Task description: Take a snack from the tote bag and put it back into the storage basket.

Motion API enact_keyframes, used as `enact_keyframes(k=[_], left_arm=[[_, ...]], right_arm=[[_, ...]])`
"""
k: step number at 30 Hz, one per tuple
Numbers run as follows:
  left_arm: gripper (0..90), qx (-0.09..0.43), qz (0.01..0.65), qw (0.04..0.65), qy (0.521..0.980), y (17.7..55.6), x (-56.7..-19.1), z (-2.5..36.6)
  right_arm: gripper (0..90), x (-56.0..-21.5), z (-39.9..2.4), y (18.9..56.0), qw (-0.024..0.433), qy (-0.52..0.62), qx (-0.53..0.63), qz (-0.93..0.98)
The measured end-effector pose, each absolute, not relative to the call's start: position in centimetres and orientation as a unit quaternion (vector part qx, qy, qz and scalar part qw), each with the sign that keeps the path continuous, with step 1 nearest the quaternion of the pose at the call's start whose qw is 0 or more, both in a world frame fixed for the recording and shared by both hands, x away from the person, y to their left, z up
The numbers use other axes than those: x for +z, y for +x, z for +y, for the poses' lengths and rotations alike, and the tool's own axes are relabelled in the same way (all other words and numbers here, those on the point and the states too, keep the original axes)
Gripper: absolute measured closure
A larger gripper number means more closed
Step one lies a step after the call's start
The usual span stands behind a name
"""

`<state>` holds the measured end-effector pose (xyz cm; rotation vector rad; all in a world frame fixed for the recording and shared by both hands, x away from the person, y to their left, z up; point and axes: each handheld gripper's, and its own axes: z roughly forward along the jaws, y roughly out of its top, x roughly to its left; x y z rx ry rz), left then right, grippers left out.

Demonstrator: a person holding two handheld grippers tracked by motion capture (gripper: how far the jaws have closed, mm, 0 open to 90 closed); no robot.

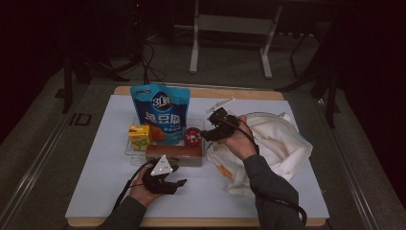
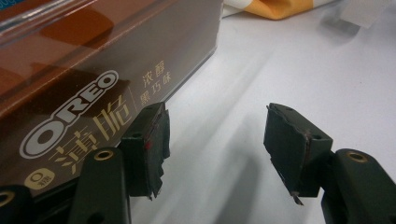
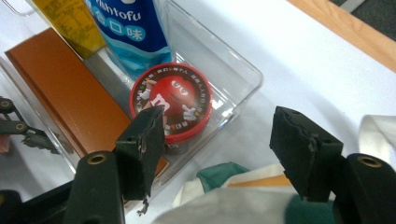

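A clear plastic tray (image 1: 129,149) holds a tall blue snack pouch (image 1: 161,112), a yellow juice box (image 1: 139,136), a round red candy tub (image 1: 193,136) and a long brown Oreo box (image 1: 173,152) along its near side. My left gripper (image 1: 178,177) rests low in front of the Oreo box (image 2: 93,70), jaws open (image 2: 219,126) over bare table, the box just beside one jaw. My right gripper (image 1: 207,134) hovers at the tray's right end, open (image 3: 219,123) with nothing between its jaws. The red tub (image 3: 173,100) lies beyond one jaw, inside the tray (image 3: 233,65).
A crumpled white cloth bag (image 1: 277,143) with orange and green trim lies right of the tray, under my right hand. The white tabletop (image 1: 287,191) has a wooden far edge (image 1: 239,93). A small clear object (image 1: 220,104) lies behind the right gripper.
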<state>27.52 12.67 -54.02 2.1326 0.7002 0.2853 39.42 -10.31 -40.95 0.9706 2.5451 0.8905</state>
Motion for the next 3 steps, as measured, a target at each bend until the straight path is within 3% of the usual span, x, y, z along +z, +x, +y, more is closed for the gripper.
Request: enact_keyframes(k=[3], left_arm=[[40.1, 0.113, 0.281, 0.426, 0.853, 27.54, -54.03, 12.67]], right_arm=[[35.1, -40.71, -10.93, 39.29, 0.137, 0.336, 0.313, 0.878]])
